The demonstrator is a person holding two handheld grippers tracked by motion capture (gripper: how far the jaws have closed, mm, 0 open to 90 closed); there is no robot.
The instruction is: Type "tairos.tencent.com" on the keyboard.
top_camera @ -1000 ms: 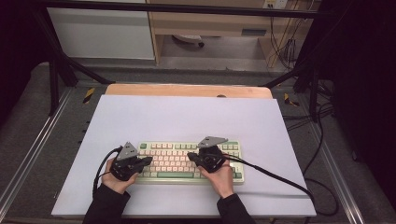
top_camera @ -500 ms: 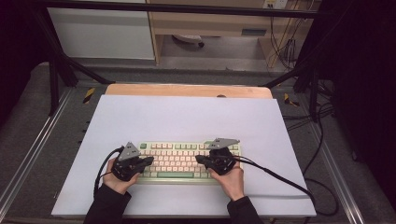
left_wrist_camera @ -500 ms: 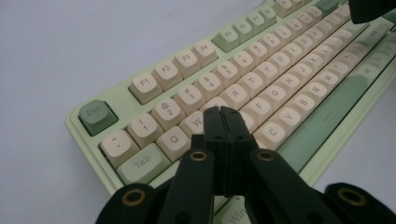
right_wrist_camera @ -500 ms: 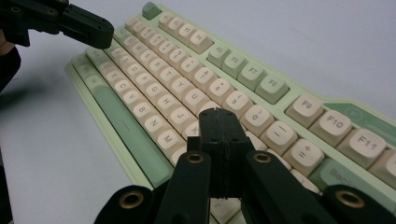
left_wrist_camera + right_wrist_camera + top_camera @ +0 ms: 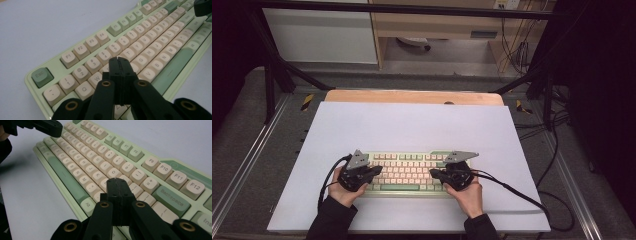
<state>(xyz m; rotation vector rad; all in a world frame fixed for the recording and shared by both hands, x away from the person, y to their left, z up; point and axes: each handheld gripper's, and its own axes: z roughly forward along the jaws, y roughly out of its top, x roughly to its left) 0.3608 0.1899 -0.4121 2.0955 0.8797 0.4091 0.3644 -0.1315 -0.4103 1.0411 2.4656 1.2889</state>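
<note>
now the green and cream keyboard point(image 5: 407, 172) lies near the front edge of the counter point(image 5: 412, 125). left tool point(image 5: 120, 61) hovers over its left keys, right tool point(image 5: 117, 182) over its right keys, both with jaws pressed together, holding nothing.

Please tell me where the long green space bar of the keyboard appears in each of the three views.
High view: space bar low centre, between both grippers.
Left gripper view: right of middle, slanting up to the right.
Right gripper view: left of middle, slanting up to the left.
Shared landmark: the keyboard's pale green frame.
</note>
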